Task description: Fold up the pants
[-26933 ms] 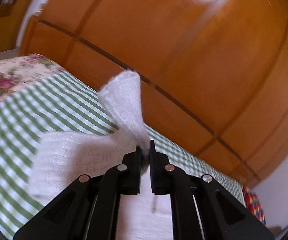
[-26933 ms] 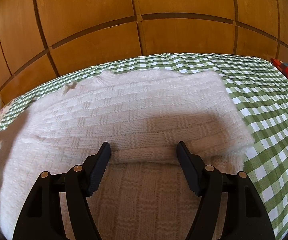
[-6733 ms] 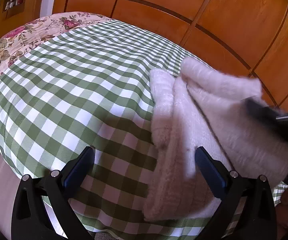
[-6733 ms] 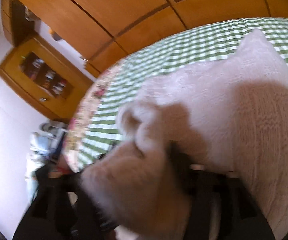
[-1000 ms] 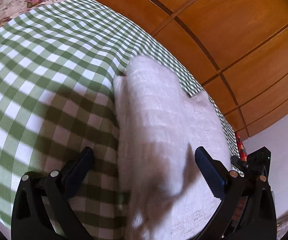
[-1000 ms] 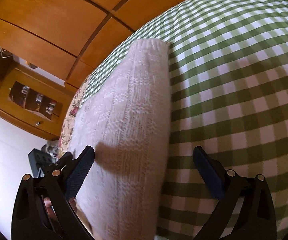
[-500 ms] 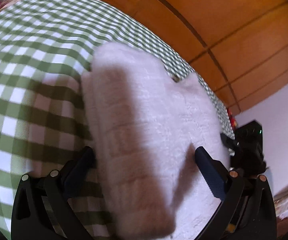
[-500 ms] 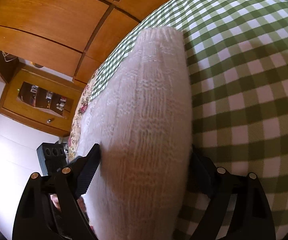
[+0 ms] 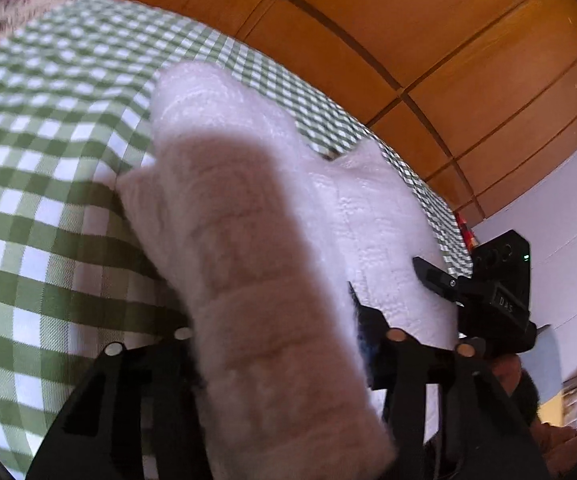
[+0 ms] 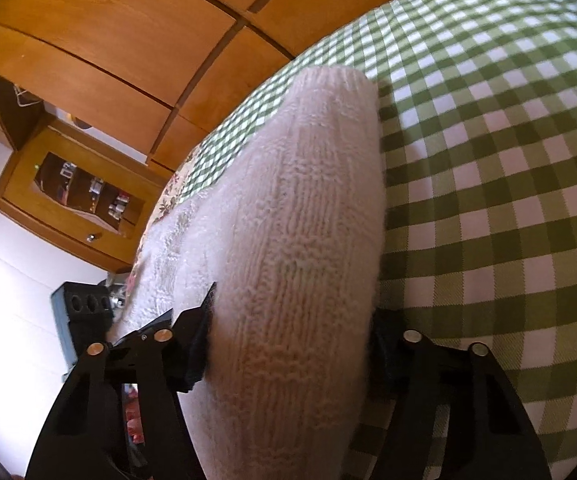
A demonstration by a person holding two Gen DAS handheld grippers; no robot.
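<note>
1. Left wrist view: the white knitted pants [image 9: 272, 264], folded into a thick bundle, are seen lying on the green checked bedspread [image 9: 40, 208], running from the near edge of the bed toward the far edge by the wooden wardrobe [image 9: 428, 32]. Open checked cloth is left to the bundle's left, right up to the floral cover [image 9: 4, 20] at the far left corner.
2. The left gripper [image 9: 276, 344] is closing, and one end of the bundle is wedged between its jaws, the fabric bulging up over them. A second ago the jaws stood wide with the bundle lying loose between them.
3. The left jaw's pad is buried under the knit; the right gripper [image 9: 448, 284] is seen at the bundle's other end, and its fingertips are hard to make out against the white. The whole frame is blurred.
4. Right wrist view: the bundle [image 10: 300, 248] fills the gap of the right gripper [image 10: 292, 344], which is also closing, both pads pressed against the knit. Bare bedspread [image 10: 508, 168] lies open to the right.
5. A second ago only the bundle's edge sat inside these jaws, well apart from the pads.
6. The right pad is half hidden by fabric; the left gripper's body [image 10: 84, 312] is glimpsed beyond the bed's left edge, below a glass-fronted cabinet [image 10: 80, 188].
</note>
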